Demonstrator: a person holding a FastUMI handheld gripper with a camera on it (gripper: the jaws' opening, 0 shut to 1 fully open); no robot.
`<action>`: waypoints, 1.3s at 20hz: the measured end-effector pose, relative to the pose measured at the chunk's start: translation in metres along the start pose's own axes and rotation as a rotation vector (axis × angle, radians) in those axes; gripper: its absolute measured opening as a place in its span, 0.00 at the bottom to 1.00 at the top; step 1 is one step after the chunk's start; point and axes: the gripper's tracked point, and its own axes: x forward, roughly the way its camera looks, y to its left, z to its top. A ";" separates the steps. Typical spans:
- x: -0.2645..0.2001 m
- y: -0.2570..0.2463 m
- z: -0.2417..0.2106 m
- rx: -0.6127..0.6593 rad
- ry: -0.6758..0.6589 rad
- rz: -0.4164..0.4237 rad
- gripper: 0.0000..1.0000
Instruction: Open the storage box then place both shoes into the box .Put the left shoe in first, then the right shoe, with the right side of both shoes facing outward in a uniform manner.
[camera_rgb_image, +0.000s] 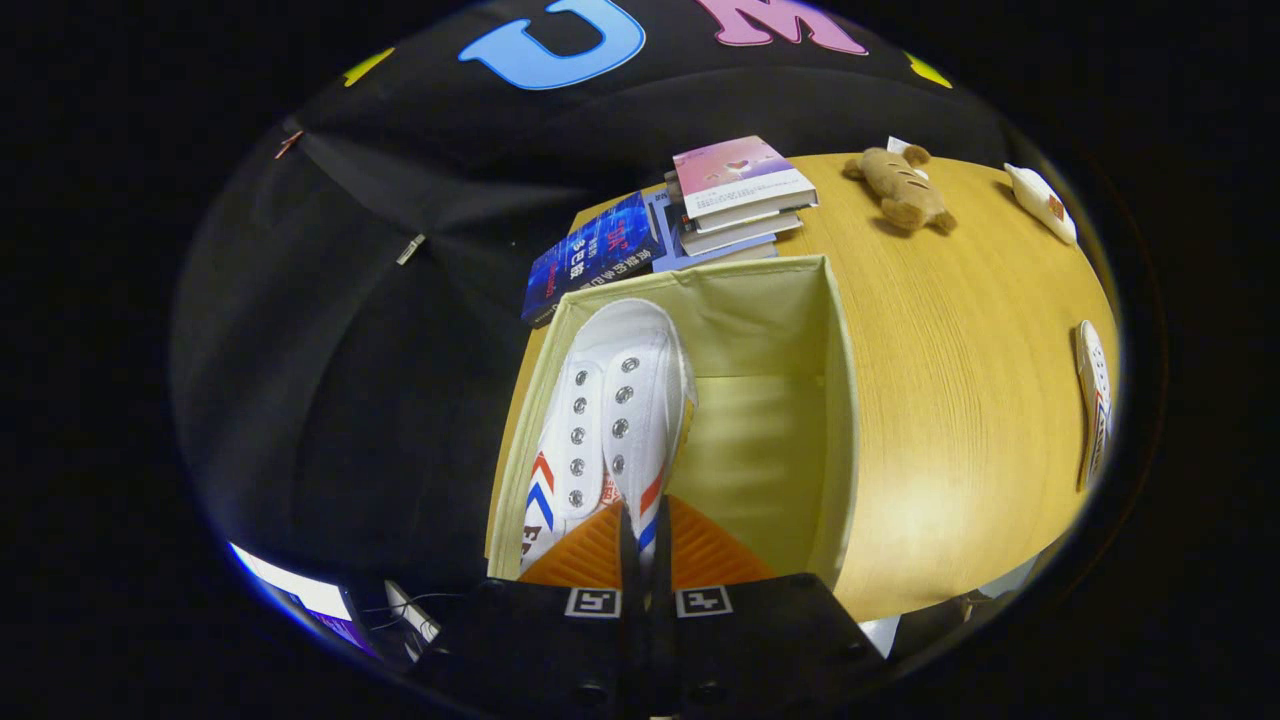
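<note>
The tongs (640, 545) were pinched nearly closed on the heel edge of a white shoe (610, 420); it hung straight ahead of them, toe pointing away, long axis in line with the fingers, down inside the open box (835, 400) against its left wall; the other shoe (1093, 400) lay on the table (950, 420), well off to the right of the tongs and box; that was probably the next reach.

We see the gripper (645, 535) with its fingers pinched together on the rear edge of a white shoe (610, 420), which hangs toe-down inside the open storage box (838, 400). The box stands on a wooden table (950, 400), in front of a stack of books (735, 195). Beyond the box lie a plush toy (903, 187) and, towards the table's edge, a second shoe (1094, 400).
</note>
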 end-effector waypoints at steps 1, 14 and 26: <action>0.006 -0.002 0.000 0.005 0.005 -0.011 0.05; -0.081 -0.032 0.045 -0.166 -0.129 0.168 0.99; -0.221 -0.385 0.087 -0.199 -0.225 -0.189 0.99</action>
